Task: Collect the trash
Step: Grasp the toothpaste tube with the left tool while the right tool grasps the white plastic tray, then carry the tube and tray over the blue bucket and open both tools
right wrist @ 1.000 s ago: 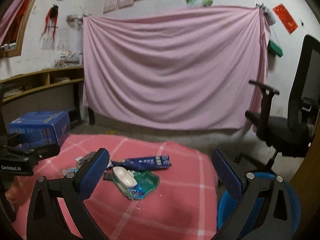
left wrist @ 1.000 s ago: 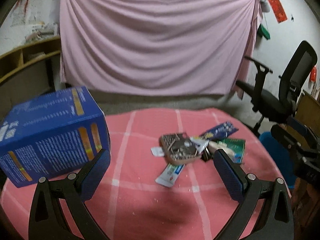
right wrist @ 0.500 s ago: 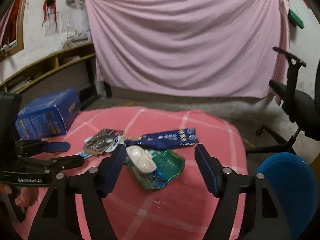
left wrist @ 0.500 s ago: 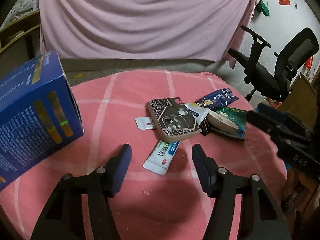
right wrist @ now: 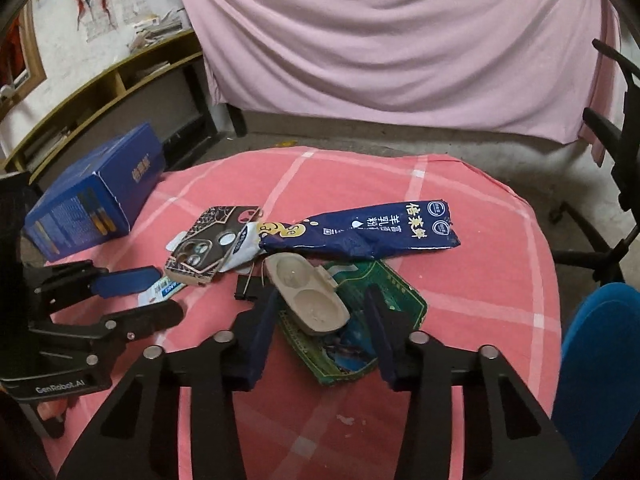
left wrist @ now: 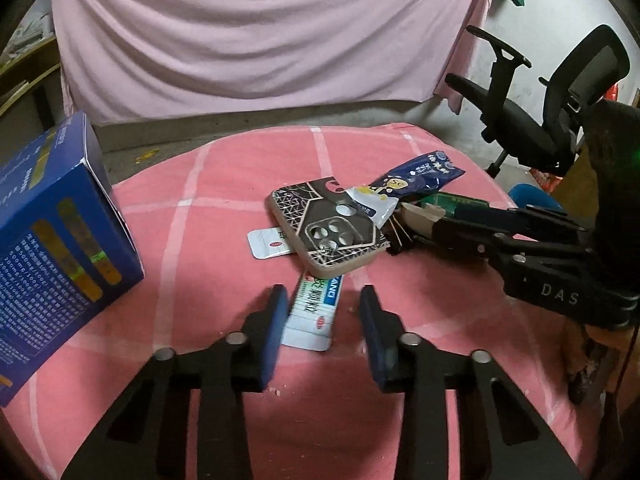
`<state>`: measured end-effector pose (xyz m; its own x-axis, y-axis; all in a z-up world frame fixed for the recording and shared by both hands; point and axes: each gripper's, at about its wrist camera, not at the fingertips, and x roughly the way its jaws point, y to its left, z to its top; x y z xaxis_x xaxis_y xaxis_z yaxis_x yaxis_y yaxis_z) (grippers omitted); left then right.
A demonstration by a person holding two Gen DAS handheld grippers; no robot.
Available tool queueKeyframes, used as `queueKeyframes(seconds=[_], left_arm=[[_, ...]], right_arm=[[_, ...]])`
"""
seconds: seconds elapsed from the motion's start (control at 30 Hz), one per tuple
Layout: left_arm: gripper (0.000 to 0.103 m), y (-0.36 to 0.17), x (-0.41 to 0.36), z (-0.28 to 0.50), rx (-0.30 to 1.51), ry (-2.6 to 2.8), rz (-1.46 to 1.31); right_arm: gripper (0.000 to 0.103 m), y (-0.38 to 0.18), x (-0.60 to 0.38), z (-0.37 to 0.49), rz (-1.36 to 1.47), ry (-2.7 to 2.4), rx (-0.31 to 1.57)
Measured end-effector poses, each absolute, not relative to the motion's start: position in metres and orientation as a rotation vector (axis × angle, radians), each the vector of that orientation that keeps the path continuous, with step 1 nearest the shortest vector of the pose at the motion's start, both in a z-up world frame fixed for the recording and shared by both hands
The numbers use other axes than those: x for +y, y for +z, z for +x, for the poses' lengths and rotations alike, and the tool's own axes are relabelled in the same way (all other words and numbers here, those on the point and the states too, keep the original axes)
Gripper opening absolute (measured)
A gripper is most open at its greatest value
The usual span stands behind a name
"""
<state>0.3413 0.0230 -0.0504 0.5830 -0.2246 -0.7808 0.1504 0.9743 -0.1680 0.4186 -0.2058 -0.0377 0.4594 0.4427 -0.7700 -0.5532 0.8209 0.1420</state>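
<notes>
Left wrist view: the left gripper (left wrist: pixel 323 322) hangs low over the table (left wrist: pixel 224 184), which carries a pink checked cloth. Its jaws are parted and straddle the near end of a white toothpaste tube (left wrist: pixel 314 312), without clamping it. The tube's far end lies under a patterned phone case (left wrist: pixel 328 228). A dark blue wrapper (left wrist: pixel 416 176) overlaps the case's right corner. A blue box (left wrist: pixel 52 240) stands at the left. The right gripper (left wrist: pixel 472 228) enters from the right.

Right wrist view: the right gripper (right wrist: pixel 322 322) has its jaws released, one on each side of a beige two-well tray (right wrist: pixel 308 296). The tray rests on a green packet (right wrist: pixel 376 308). The dark blue wrapper (right wrist: pixel 360 236) lies just beyond. A blue bin (right wrist: pixel 600 360) stands beside the table at right.
</notes>
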Motion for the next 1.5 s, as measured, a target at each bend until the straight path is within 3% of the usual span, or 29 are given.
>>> queueKeyframes(seconds=[0.07, 0.47, 1.23, 1.5], left_arm=[[0.018, -0.051, 0.021, 0.341, 0.925, -0.221, -0.085], [0.017, -0.045, 0.015, 0.315, 0.932, -0.214, -0.127], [0.017, -0.029, -0.017, 0.278, 0.995, -0.206, -0.175], [0.018, -0.033, -0.024, 0.279, 1.013, -0.200, -0.123]], right_arm=[[0.034, -0.038, -0.206, 0.417, -0.139, 0.628, 0.909], [0.026, -0.031, -0.216, 0.400, -0.134, 0.619, 0.875], [0.027, -0.025, -0.245, 0.350, -0.113, 0.719, 0.910], [0.037, -0.032, -0.240, 0.356, -0.092, 0.747, 0.959]])
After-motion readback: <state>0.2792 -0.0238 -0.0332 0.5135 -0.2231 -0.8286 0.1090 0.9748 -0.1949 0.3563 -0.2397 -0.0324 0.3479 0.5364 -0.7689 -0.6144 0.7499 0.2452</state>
